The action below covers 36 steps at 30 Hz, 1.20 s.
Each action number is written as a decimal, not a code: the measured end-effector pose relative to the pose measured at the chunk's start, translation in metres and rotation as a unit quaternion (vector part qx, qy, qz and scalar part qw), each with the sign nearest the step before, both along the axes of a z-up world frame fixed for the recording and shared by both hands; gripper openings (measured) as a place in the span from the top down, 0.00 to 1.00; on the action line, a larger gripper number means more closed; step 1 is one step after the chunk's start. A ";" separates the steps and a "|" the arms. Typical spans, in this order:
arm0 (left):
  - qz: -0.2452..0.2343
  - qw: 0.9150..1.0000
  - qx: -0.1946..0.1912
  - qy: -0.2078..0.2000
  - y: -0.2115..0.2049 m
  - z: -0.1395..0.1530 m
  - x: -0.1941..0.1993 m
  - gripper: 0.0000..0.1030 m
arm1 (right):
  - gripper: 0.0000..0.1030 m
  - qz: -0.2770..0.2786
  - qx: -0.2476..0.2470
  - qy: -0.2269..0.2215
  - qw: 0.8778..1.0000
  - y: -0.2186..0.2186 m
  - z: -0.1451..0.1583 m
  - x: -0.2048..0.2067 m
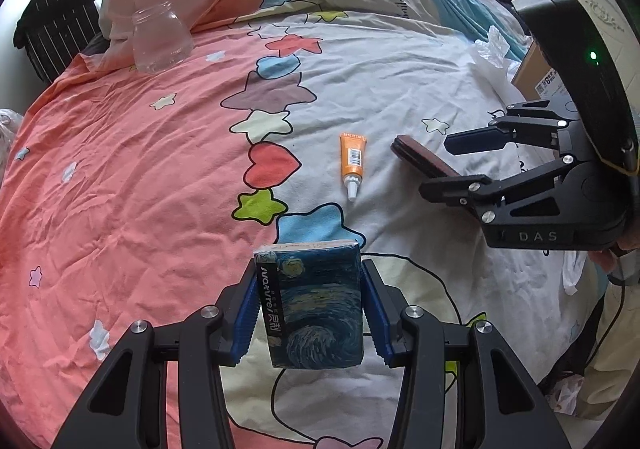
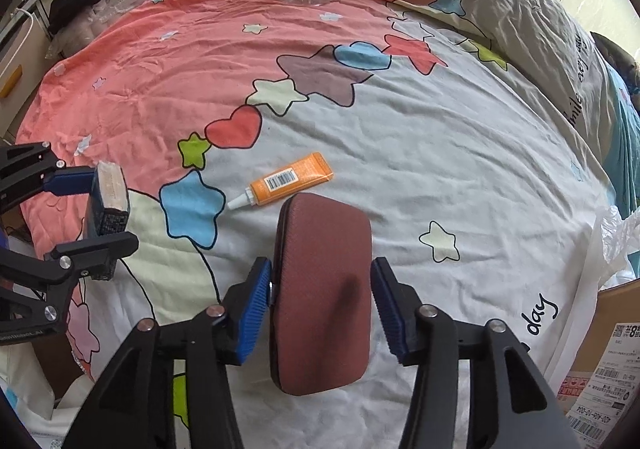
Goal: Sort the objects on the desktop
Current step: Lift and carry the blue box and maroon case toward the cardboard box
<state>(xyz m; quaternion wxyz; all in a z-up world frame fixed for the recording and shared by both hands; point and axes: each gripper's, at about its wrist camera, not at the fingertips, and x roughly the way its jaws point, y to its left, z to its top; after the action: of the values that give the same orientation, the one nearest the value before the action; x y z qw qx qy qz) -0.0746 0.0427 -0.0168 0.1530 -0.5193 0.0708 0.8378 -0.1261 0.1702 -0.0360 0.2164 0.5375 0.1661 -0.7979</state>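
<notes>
Clamped between the blue ribbed pads of the left tool (image 1: 310, 313) is a small pack (image 1: 318, 309) printed with a swirling night-sky painting, a black strip of lettering down its left edge. Both pads press on its sides, and it is held upright above the bedsheet (image 1: 140, 169). In the right wrist view the same pack (image 2: 109, 205) shows end-on at the left edge, its pale top uppermost.

Between the jaws of the right tool (image 2: 322, 309) is a maroon zippered case (image 2: 324, 297), long and rounded at the corners. Its zipper side touches the left pad. A narrow gap shows between the case and the right pad, so the jaws stand a little apart and do not clamp it. Whether the case rests on the sheet or hangs clear I cannot tell. In the left wrist view the case (image 1: 420, 159) juts out from between that tool's fingers at the right.

An orange tube (image 1: 352, 163) with a white nozzle and a barcode label lies flat on the white part of the sheet, between the two tools and just beside the far end of the case. An empty clear glass jar (image 1: 160, 37) stands upright at the far side on the pink part, well apart from the rest. A cardboard box (image 2: 612, 361) with shipping labels sits at the right edge.
</notes>
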 end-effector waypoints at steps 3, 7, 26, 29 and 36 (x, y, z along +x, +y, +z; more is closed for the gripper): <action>-0.005 1.000 -0.002 -0.004 0.004 -0.003 0.000 0.53 | 0.41 0.005 0.007 -0.004 1.000 0.001 -0.007 0.003; -0.011 1.000 -0.003 -0.008 0.010 -0.007 0.001 0.53 | 0.34 -0.002 -0.010 -0.016 1.000 0.007 -0.011 0.004; -0.013 1.000 -0.001 -0.016 0.016 -0.010 0.000 0.53 | 0.38 0.010 0.011 -0.023 1.000 -0.002 -0.024 0.008; -0.015 1.000 -0.002 -0.015 0.017 -0.008 0.002 0.53 | 0.39 0.008 -0.013 -0.033 0.999 0.005 -0.019 0.010; -0.015 1.000 -0.002 -0.010 0.018 -0.003 0.004 0.53 | 0.39 0.003 -0.042 -0.007 0.999 0.018 0.010 0.027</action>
<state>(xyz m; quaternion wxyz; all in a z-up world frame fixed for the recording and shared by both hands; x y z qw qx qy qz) -0.0701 0.0602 -0.0196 0.1651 -0.5270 0.0787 0.8299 -0.0990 0.1887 -0.0260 0.2425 0.5332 0.1325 -0.7996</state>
